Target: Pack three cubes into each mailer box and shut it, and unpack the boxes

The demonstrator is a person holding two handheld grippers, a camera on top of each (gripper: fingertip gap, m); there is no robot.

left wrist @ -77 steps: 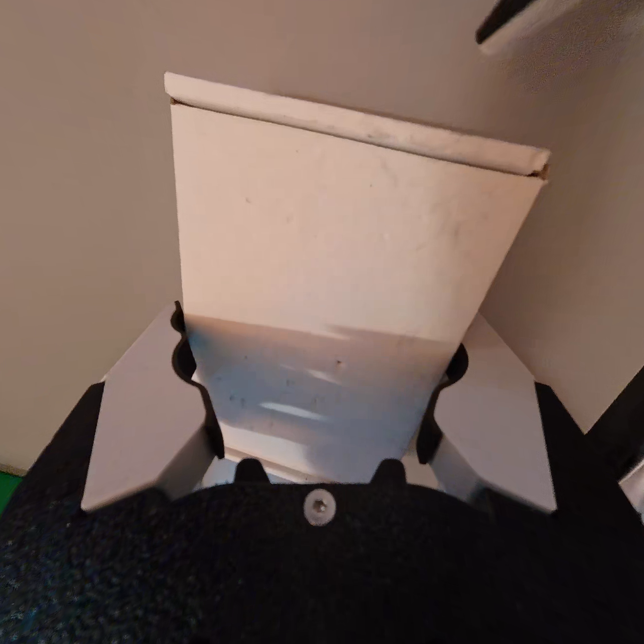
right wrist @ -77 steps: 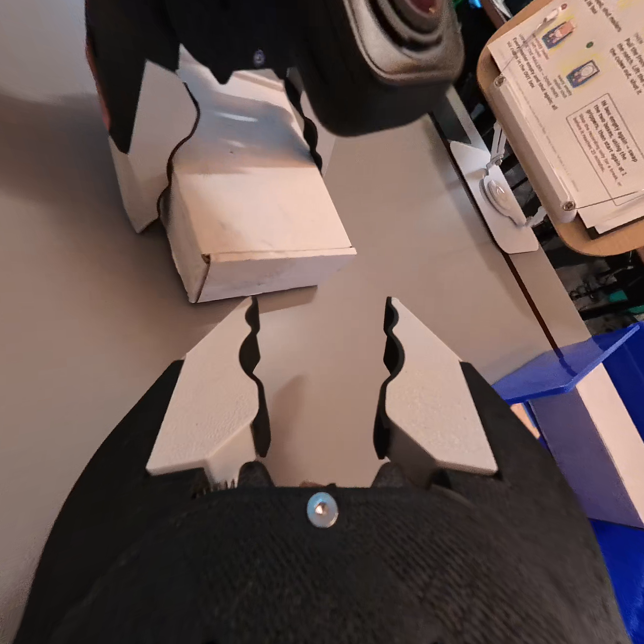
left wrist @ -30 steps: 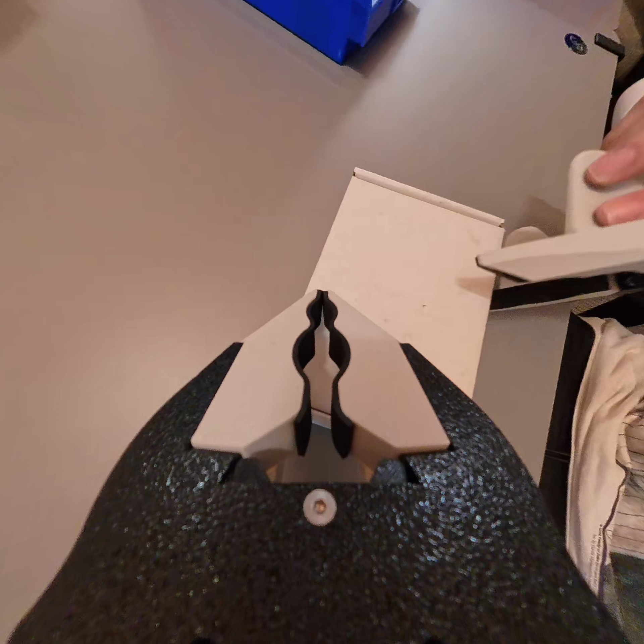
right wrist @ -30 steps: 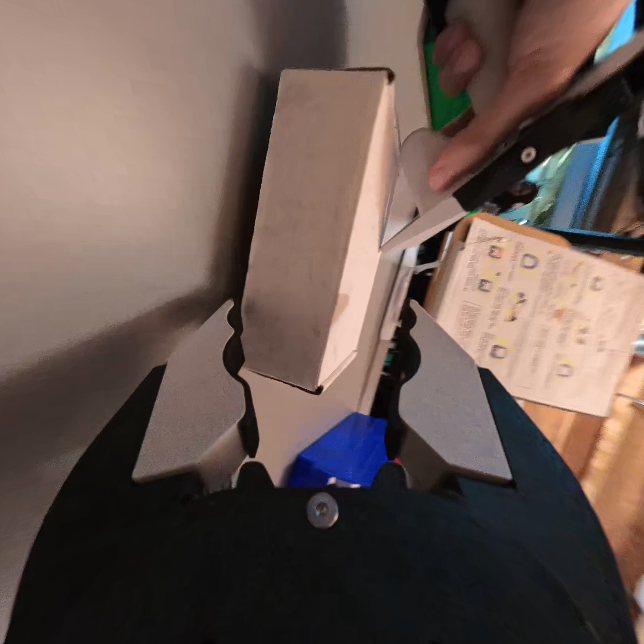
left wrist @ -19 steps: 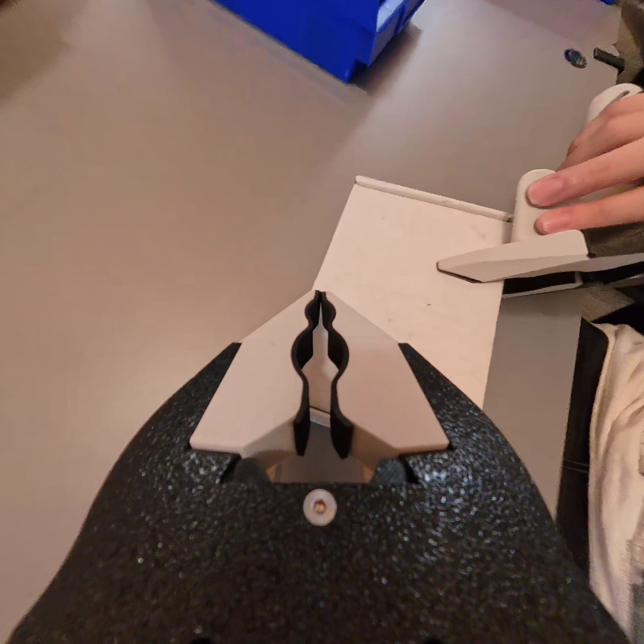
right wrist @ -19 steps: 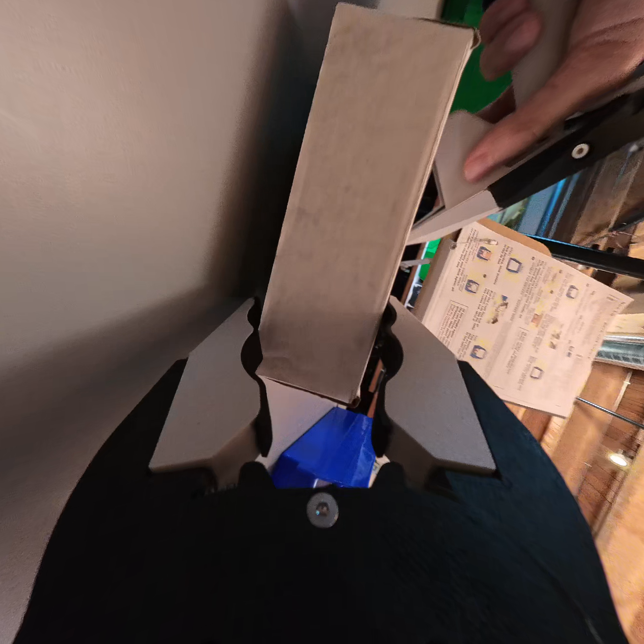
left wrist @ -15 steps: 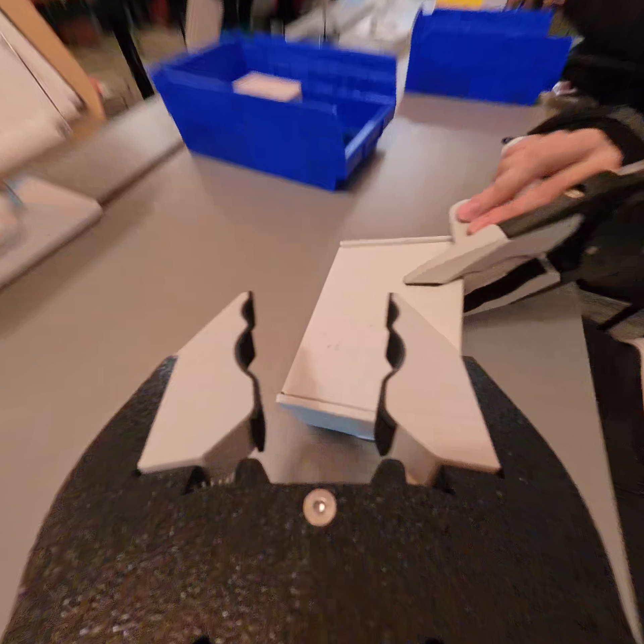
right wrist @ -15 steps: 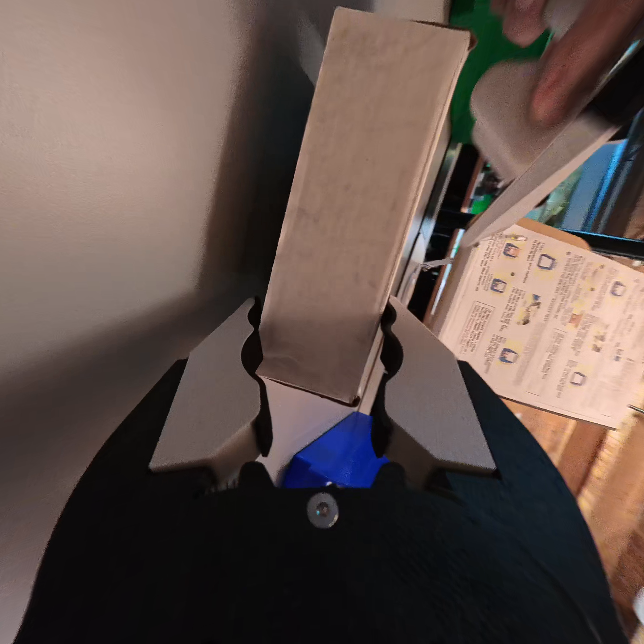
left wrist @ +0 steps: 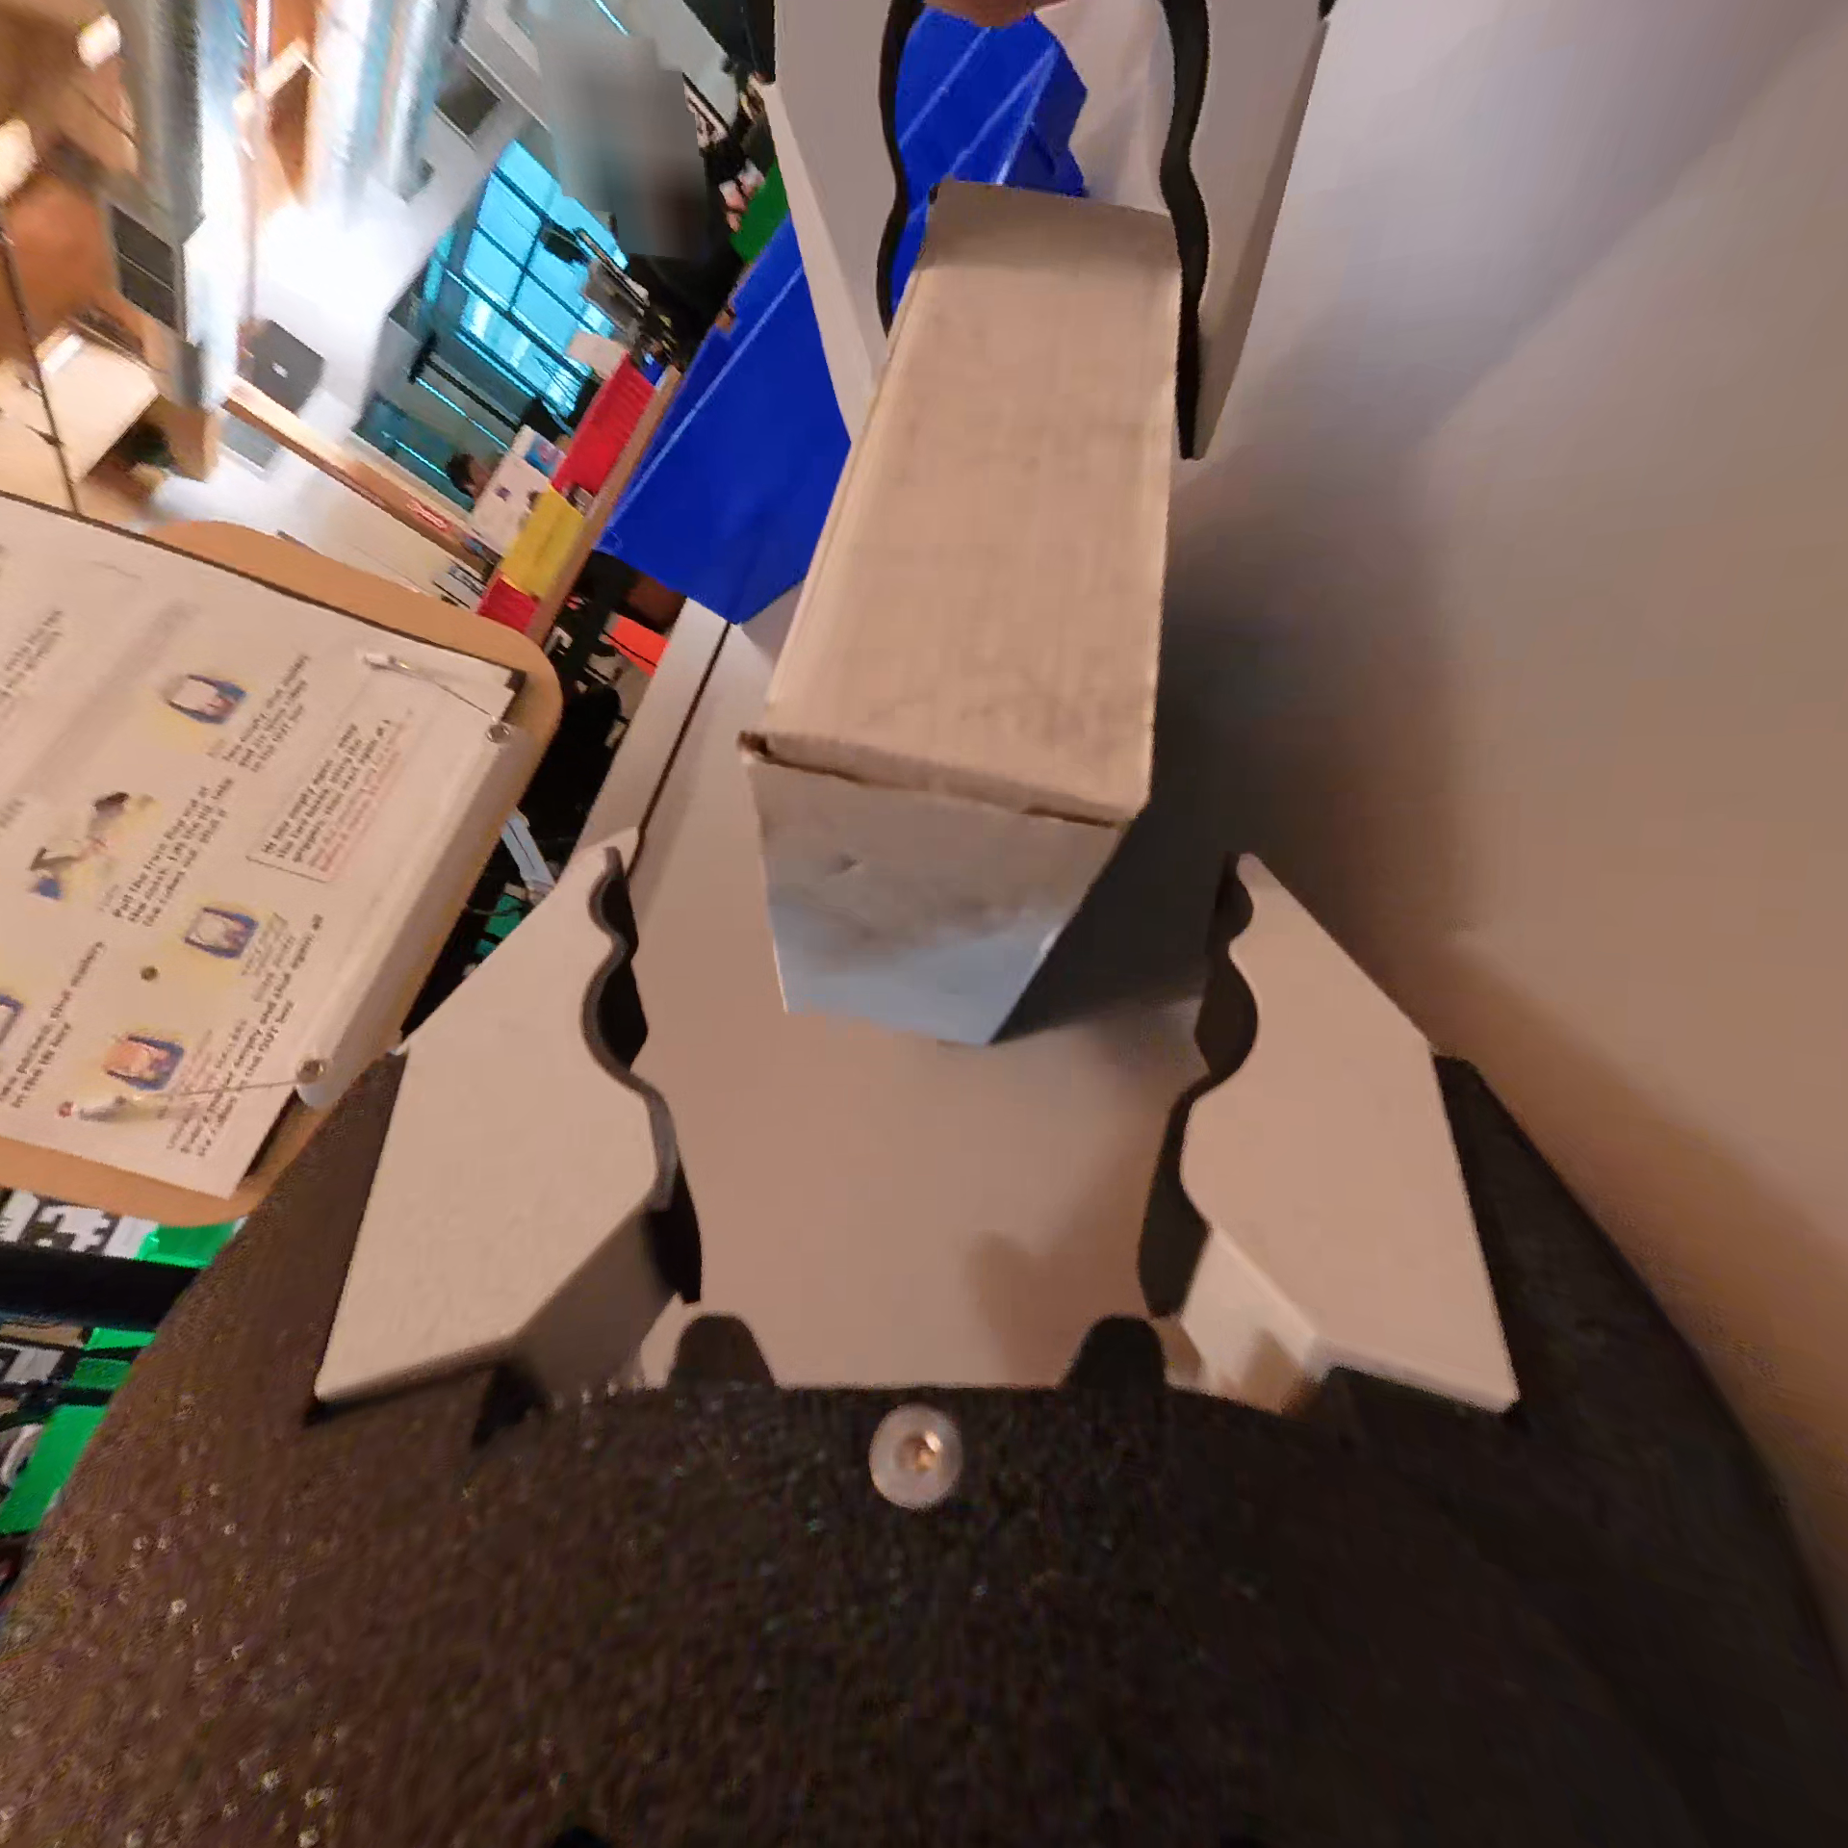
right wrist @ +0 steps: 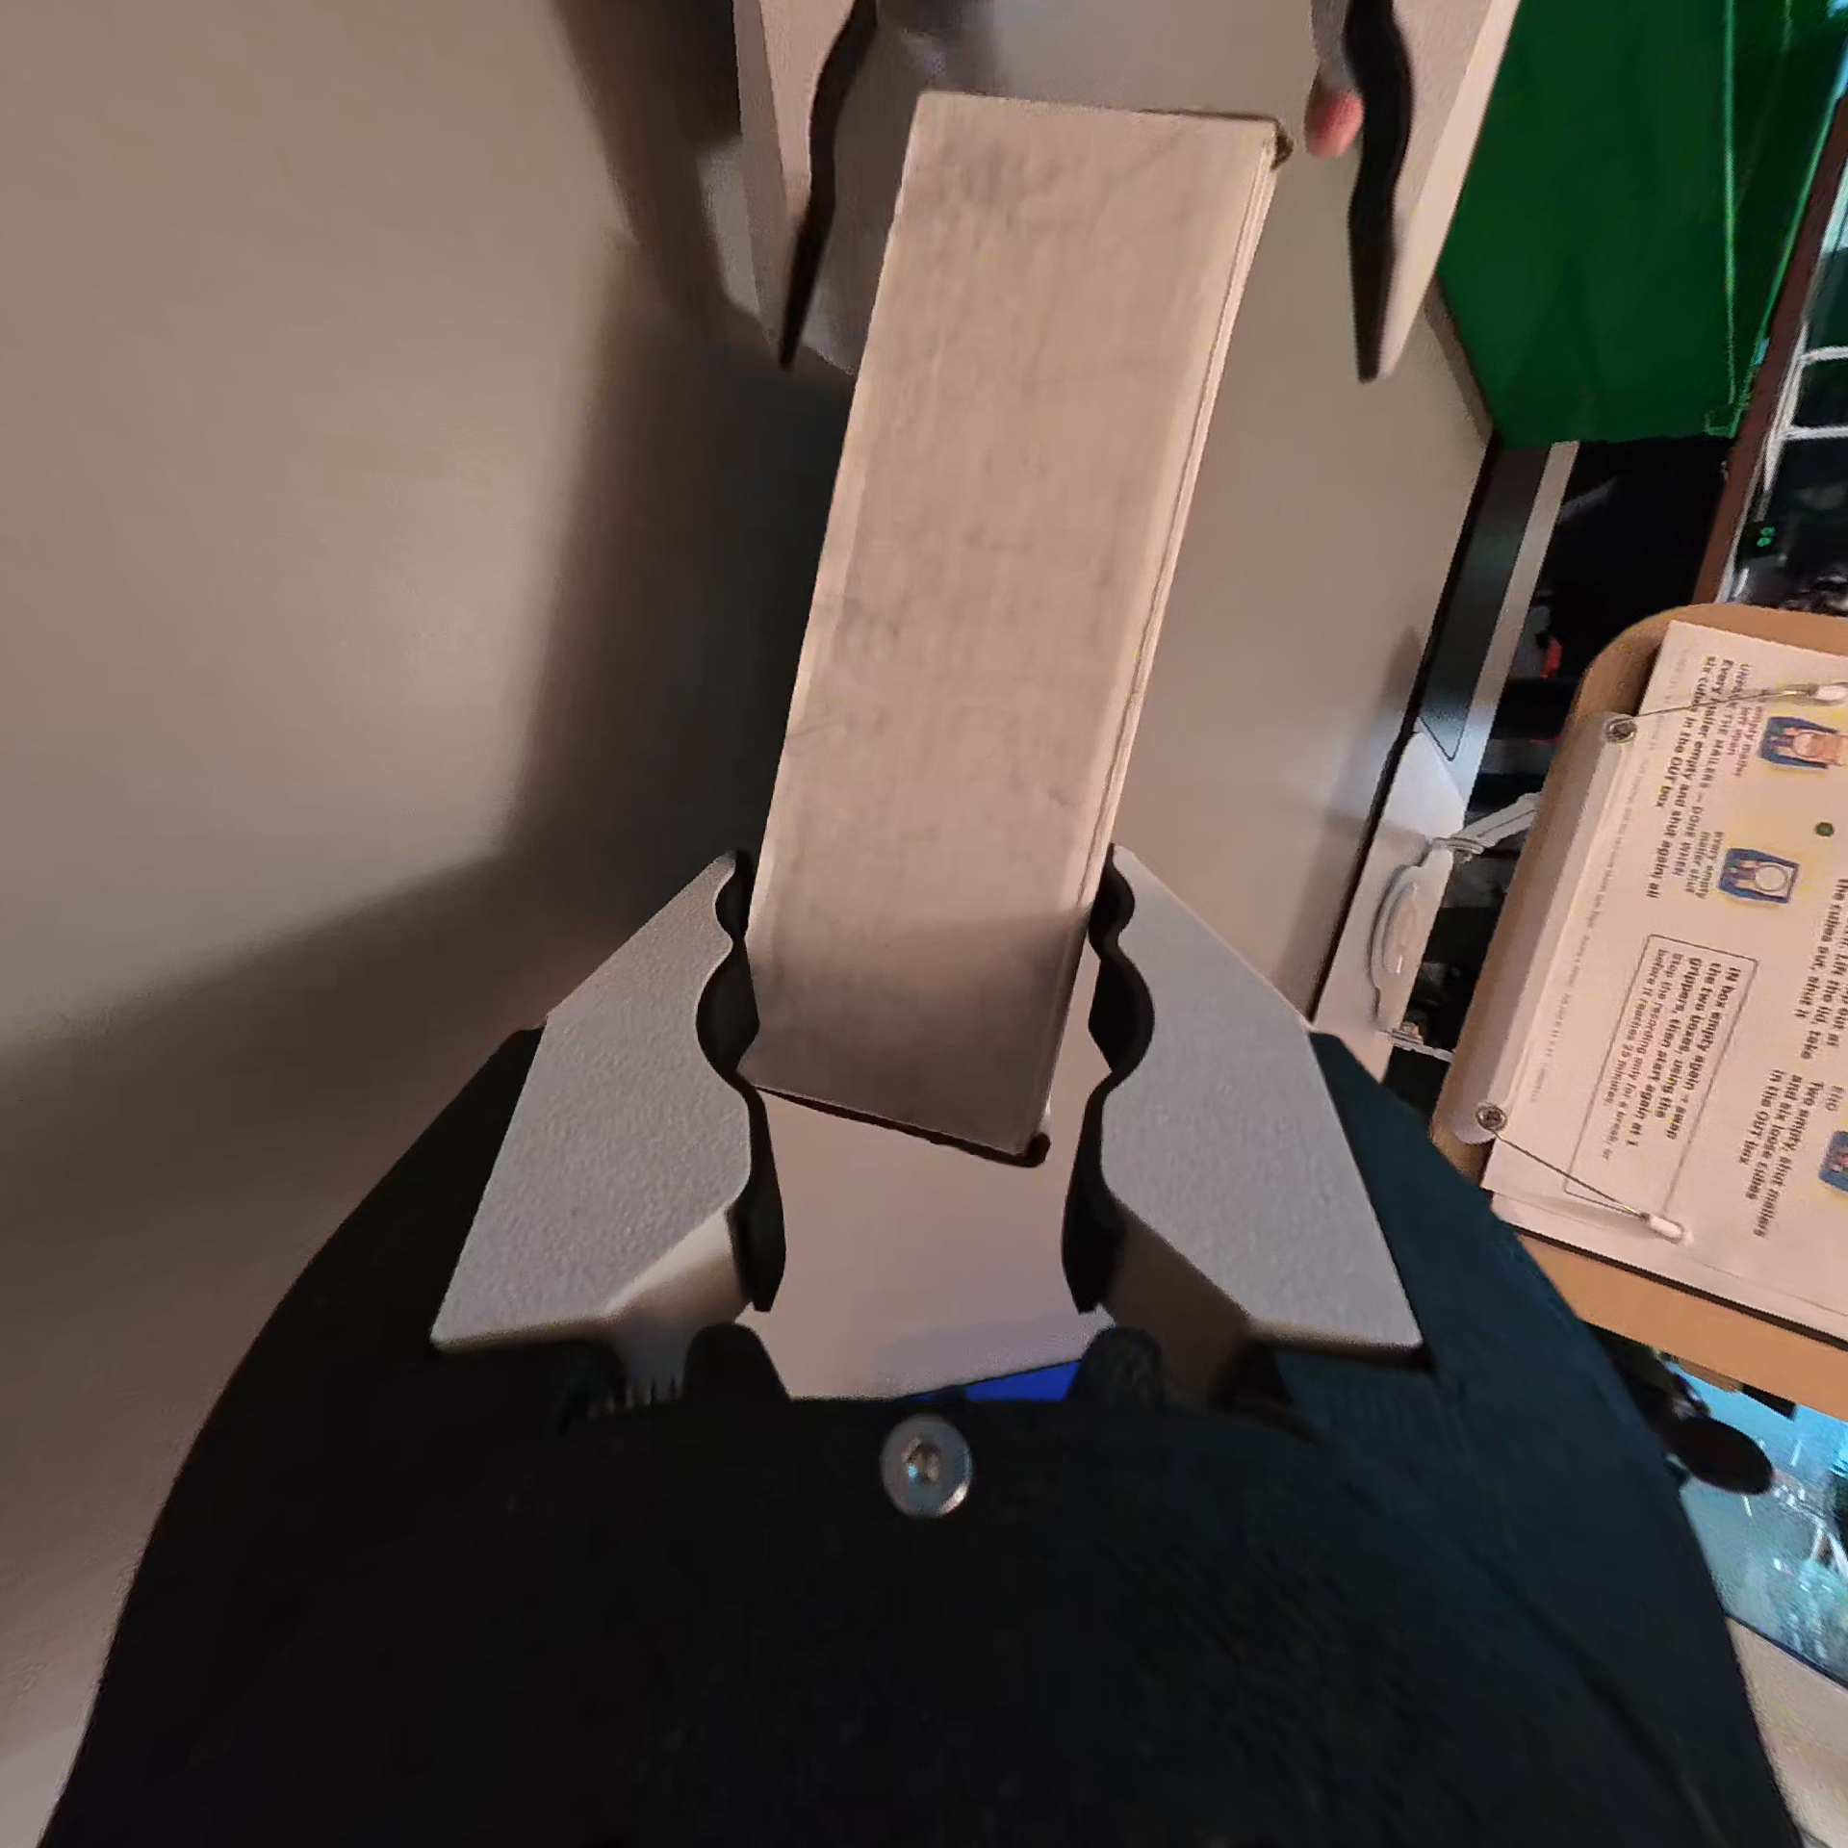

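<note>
Right wrist view shows a closed white cardboard mailer box (right wrist: 990, 620) held on edge beside the grey table (right wrist: 300, 500), its near end seated between the fingers of the right gripper (right wrist: 915, 1010). Those fingers press on the box's two broad faces, so this gripper grips the box. At the far end the left gripper (right wrist: 1080, 180) stands with its fingers spread wider than the box and apart from both faces.

From the left wrist view the same box (left wrist: 1000, 520) reaches away toward the right gripper (left wrist: 1040, 200), while the left gripper (left wrist: 925, 1000) is wide open and holds nothing; the box's near end sits just ahead of its fingertips. A clipboard with a printed sheet (left wrist: 200, 850) and blue plastic bins (left wrist: 760, 440) lie to the side.

The hold looks risky: only one end is clamped, so the box's long free end could swing or slip if the cubes inside shift. If the left gripper closes off-centre, it may push the box askew or pop the lid flap open.
</note>
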